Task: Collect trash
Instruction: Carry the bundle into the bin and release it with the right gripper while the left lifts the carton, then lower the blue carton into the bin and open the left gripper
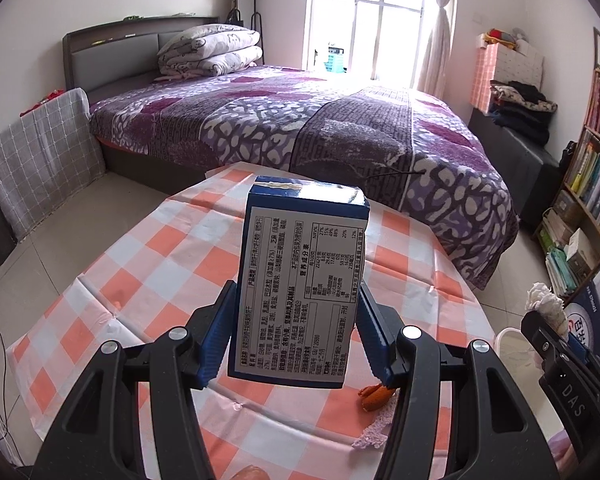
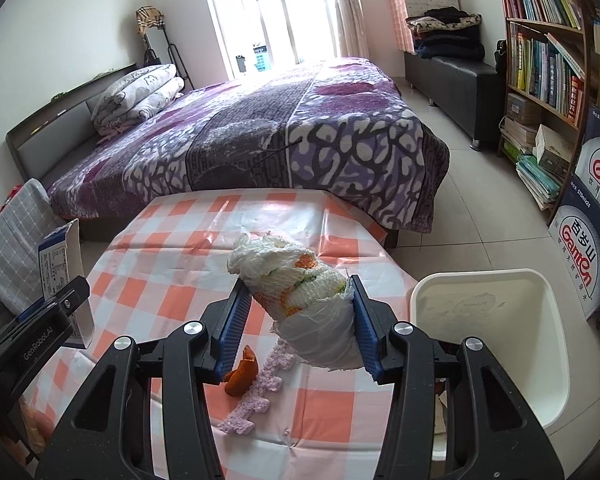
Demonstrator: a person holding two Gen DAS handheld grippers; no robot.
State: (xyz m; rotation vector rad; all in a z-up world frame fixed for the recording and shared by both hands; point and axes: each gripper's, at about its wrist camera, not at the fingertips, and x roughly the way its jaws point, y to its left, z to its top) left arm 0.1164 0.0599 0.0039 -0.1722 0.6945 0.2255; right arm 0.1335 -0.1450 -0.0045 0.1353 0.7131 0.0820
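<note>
Left gripper clamps the blue carton above mid-table. Right gripper pinches a crumpled tissue wad near the table's right edge, beside the white bin. Risk: the soft wad compresses and slips short of the bin; orange peel left behind.

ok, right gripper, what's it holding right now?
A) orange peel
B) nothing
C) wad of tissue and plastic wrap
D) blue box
C: the right gripper is clamped on the crumpled wad of tissue and plastic wrap; the blue box sits in the left gripper, and the orange peel lies on the table.
</note>
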